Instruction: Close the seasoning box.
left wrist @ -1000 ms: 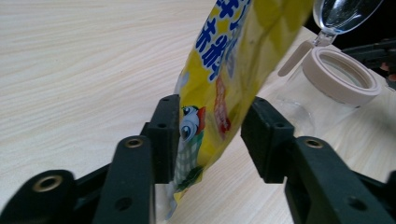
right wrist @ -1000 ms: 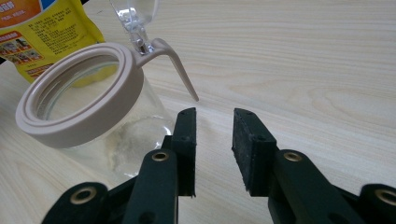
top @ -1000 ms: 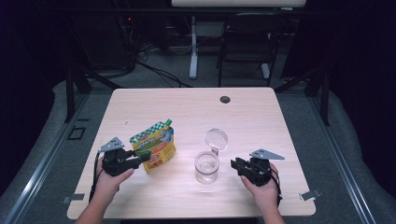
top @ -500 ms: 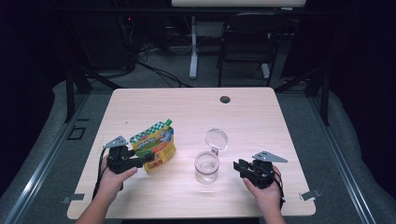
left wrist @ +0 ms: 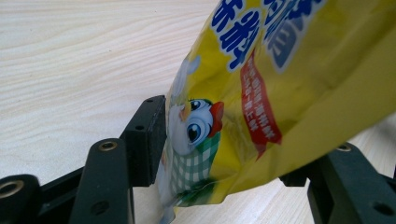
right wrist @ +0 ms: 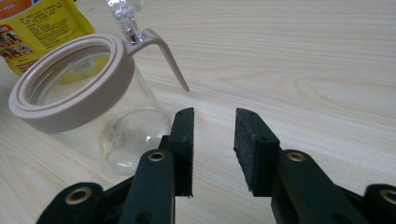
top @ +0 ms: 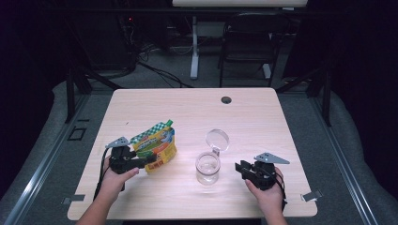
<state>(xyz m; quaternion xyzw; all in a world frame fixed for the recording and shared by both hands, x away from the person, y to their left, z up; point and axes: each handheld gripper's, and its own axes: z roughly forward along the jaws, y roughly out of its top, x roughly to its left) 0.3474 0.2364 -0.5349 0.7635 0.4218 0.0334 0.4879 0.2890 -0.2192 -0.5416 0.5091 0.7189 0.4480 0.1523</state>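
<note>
We have our left gripper [top: 149, 161] at the near edge of the yellow snack pouch [top: 157, 144], which lies on the surface [top: 263, 112] at the near left; its jaws have just been opening, and in the left gripper view the pouch [left wrist: 280, 79] sits between them, one pad at its side and the other clear, so we judge the hold released; the pouch looks unopened, so opening it and pouring appear to be left. To its right stands the glass jar [top: 207, 168], its hinged lid [top: 218, 139] flipped back and the mouth ready, and nothing shows inside it. Our right gripper [right wrist: 213, 149] waits just right of the jar [right wrist: 88, 93], jaws part open with nothing between them. A small dark grommet [top: 226, 100] sits at the far edge, well apart; nothing stands between pouch and jar.
</note>
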